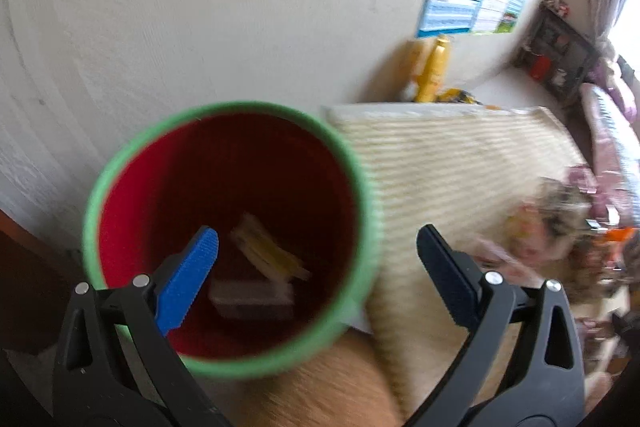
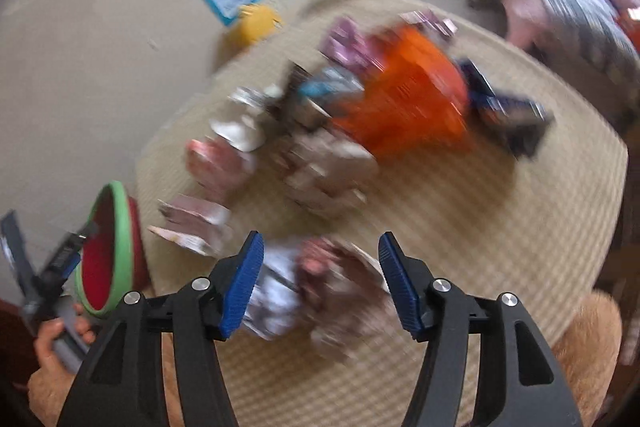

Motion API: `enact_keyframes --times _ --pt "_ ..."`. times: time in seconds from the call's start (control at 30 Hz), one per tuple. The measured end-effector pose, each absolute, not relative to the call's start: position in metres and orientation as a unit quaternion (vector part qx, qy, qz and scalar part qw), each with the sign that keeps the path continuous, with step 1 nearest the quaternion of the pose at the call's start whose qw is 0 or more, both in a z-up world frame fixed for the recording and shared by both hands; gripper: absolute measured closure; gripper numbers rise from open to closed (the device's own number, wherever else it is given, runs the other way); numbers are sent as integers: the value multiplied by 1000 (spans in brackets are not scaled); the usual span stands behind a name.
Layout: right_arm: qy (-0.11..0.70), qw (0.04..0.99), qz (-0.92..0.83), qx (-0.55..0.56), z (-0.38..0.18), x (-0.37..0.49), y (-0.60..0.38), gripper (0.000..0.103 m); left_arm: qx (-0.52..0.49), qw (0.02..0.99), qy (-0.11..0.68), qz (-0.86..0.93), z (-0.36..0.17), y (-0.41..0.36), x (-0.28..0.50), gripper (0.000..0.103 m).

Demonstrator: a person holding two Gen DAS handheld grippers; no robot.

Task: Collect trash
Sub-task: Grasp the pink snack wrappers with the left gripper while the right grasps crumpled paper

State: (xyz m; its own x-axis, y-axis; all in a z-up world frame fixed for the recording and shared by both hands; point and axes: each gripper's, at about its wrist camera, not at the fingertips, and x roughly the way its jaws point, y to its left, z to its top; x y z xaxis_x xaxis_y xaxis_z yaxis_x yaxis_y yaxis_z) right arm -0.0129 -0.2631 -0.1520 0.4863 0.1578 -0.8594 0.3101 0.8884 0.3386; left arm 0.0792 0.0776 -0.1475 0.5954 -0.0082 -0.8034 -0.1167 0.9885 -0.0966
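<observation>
The right gripper (image 2: pixel 320 283) is standing spread and empty, hanging over a crumpled wrapper (image 2: pixel 320 291) on the mat (image 2: pixel 500 227). The left gripper (image 1: pixel 316 267) is also gaping, one finger (image 1: pixel 192 275) inside the bin (image 1: pixel 360 163) rim, one outside, pads not pressing it. In the bin, two or three pieces (image 1: pixel 260 267) are already lying. Judging by the litter pile (image 2: pixel 340 131) around an orange basket (image 2: pixel 412 95), most of the collecting is remaining.

Left gripper (image 1: pixel 316 251), right gripper (image 2: pixel 320 267): black frames, blue ribbed pads, silver pivot pins.
</observation>
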Motion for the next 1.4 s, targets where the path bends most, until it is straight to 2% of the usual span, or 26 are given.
enact_keyframes --times 0.13,0.3,0.47,0.57,0.7,0.9,1.1,1.27,1.33,1.37,1.4 --pt "515 818 -42 253 -171 -16 -270 45 -66 884 461 -39 -133 32 65 5" --pt "530 807 -45 254 -190 -24 -273 44 -5 882 455 -123 -120 -22 45 6" --pt "526 807 -40 265 -198 -32 -286 61 33 875 462 -139 -127 -43 37 6" --pt "509 817 -41 268 -195 -38 -292 64 0 855 504 -119 -148 -38 49 11" --pt "486 834 -46 257 -188 -43 -297 64 -58 832 548 -70 -169 -28 68 15" --pt "470 848 -35 243 -185 -45 -293 64 -98 835 541 -3 -179 -34 91 15" --pt "463 853 -21 238 -186 -40 -286 63 -116 813 570 26 -200 -50 107 15" --pt "461 853 -18 245 -188 -44 -289 63 -79 808 584 26 -215 -66 104 15" --pt "461 852 -17 247 -188 -45 -290 63 -73 808 584 19 -216 -67 103 29" --pt "461 852 -16 248 -189 -45 -291 63 -69 807 586 17 -216 -67 102 40" --pt "462 851 -15 249 -189 -44 -291 63 -58 807 587 11 -215 -68 102 58"
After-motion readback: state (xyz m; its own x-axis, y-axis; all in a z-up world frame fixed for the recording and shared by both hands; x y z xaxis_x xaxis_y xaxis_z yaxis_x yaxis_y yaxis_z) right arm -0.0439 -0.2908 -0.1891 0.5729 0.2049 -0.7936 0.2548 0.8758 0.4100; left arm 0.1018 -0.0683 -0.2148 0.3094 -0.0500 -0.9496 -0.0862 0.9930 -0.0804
